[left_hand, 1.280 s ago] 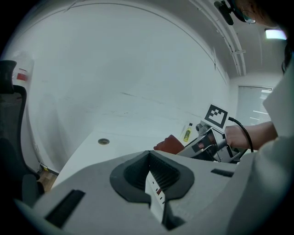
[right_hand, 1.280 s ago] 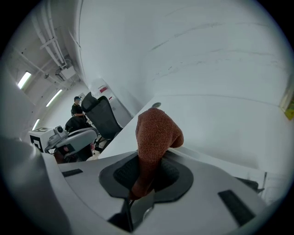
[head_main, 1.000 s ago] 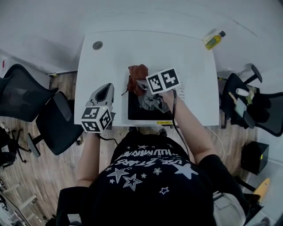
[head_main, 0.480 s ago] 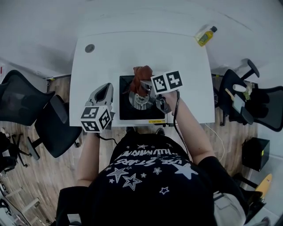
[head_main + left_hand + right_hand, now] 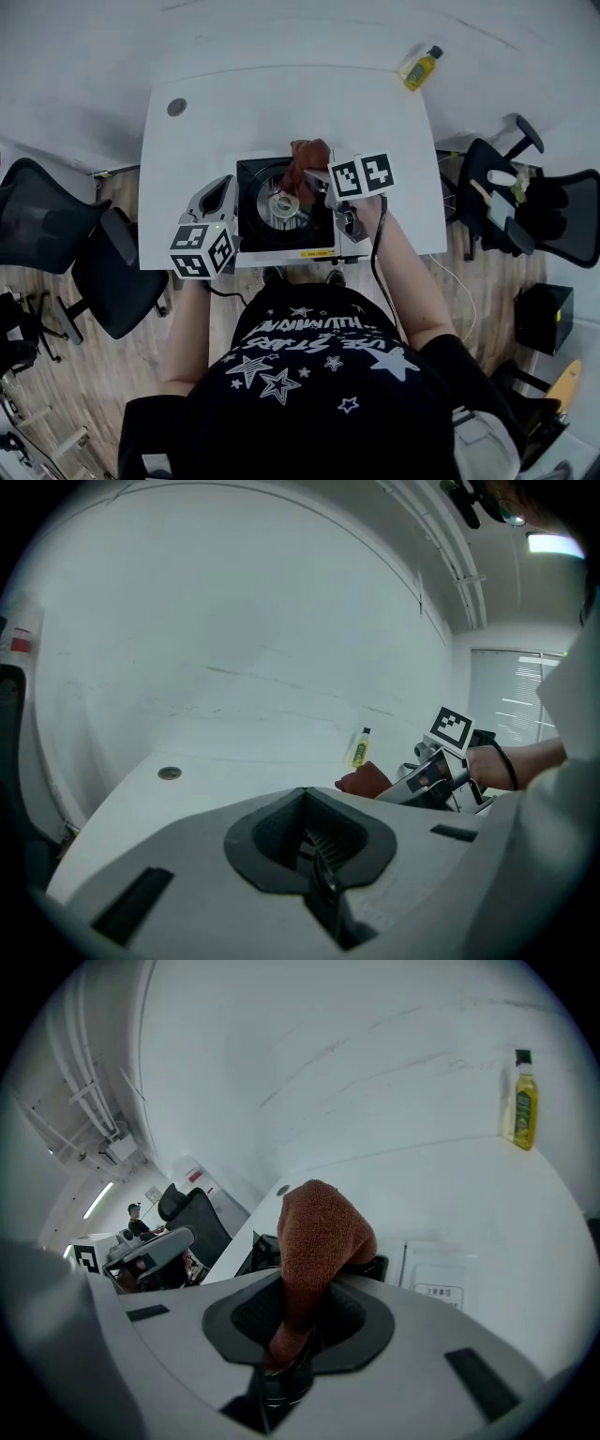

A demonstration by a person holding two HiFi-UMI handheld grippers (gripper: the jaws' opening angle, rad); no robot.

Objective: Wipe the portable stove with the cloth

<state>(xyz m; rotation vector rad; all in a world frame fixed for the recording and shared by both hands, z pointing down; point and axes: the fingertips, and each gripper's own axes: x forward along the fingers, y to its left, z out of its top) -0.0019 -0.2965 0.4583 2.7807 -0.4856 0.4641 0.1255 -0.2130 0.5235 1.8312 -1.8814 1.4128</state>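
Note:
The portable stove (image 5: 258,230) sits at the table's front edge, black top and round burner (image 5: 280,204) showing. A rust-brown cloth (image 5: 306,159) lies bunched over the stove's rear right part. My right gripper (image 5: 316,177) is shut on it. In the right gripper view the cloth (image 5: 319,1232) rises out of the right gripper (image 5: 289,1340), with the stove's black edge (image 5: 255,1252) behind. My left gripper (image 5: 217,194) hovers at the stove's left side, jaws together and empty. In the left gripper view the left gripper (image 5: 314,844) points toward the cloth (image 5: 365,780).
A yellow bottle (image 5: 418,67) stands at the white table's (image 5: 206,131) far right corner, also seen as the bottle (image 5: 521,1101) in the right gripper view. A round grommet (image 5: 176,107) is at the far left. Black office chairs (image 5: 52,220) flank the table on both sides.
The right gripper has dragged the cloth from the stove's rear left corner toward its rear right, uncovering the burner. The left gripper has stayed beside the stove's left side.

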